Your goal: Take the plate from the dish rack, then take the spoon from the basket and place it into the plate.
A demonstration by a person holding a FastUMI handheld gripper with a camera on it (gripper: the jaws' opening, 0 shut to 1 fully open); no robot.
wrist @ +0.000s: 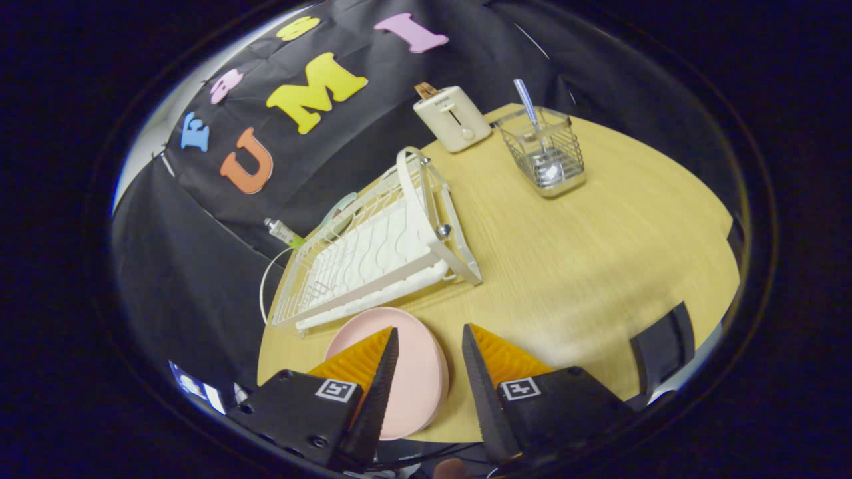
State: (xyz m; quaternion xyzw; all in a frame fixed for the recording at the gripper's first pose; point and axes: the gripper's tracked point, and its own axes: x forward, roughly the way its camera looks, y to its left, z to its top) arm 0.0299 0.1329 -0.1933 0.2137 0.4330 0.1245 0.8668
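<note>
A pink plate (416,372) lies flat on the wooden table (586,266), just in front of the white dish rack (379,249). My gripper (429,339) hangs open above the plate's near right part; one finger overlaps the plate in view, the other is over bare table. Nothing is between the fingers. Far beyond them, a wire basket (546,153) stands on the table with a metal spoon (536,133) upright in it, bowl down and handle sticking out of the top.
A cream toaster (452,116) with a slice of bread stands at the back, left of the basket. A bottle (283,233) and a white cable lie behind the rack. A dark chair back (662,346) rises at the table's near right edge.
</note>
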